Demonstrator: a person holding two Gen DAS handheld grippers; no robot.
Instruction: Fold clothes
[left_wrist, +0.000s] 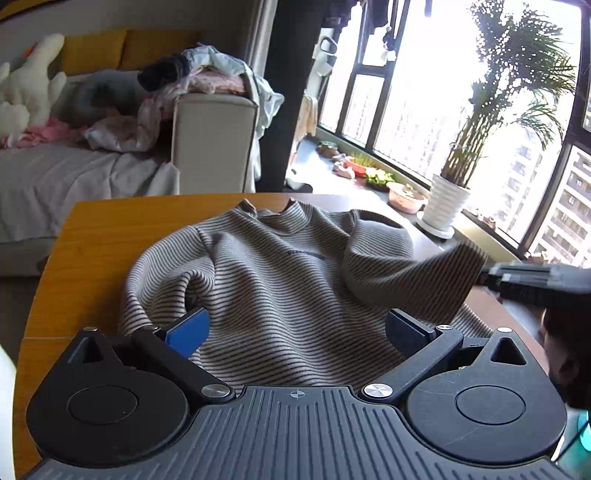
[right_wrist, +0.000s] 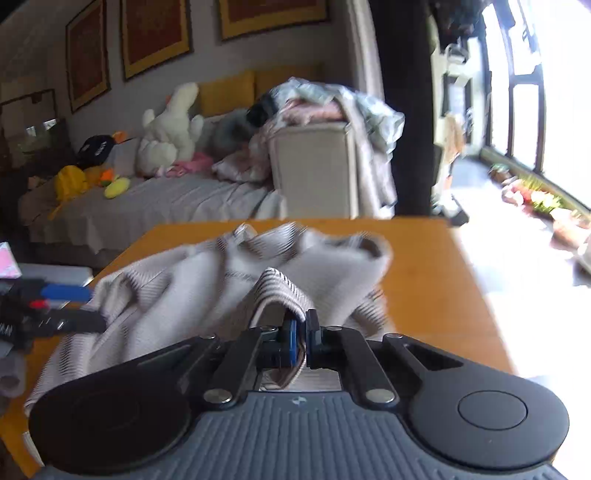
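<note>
A brown-and-cream striped top (left_wrist: 280, 266) lies crumpled on the wooden table (left_wrist: 110, 229), collar towards the far edge. My left gripper (left_wrist: 295, 326) hovers over its near part, open, with blue pads (left_wrist: 188, 330) spread wide and nothing pinched between them. In the right wrist view my right gripper (right_wrist: 300, 326) is shut on a raised fold of the striped top (right_wrist: 280, 291), which arches up from the jaws. The left wrist view shows the right gripper (left_wrist: 532, 280) at the right edge, holding a lifted sleeve. The left gripper (right_wrist: 66, 306) appears at the left in the right wrist view.
Beyond the table stands a sofa (left_wrist: 74, 177) with plush toys (left_wrist: 29, 88) and a heap of clothes (left_wrist: 207, 74) on its armrest. A potted palm (left_wrist: 447, 206) and small planters sit on the window ledge to the right. Bare tabletop (right_wrist: 424, 266) shows right of the top.
</note>
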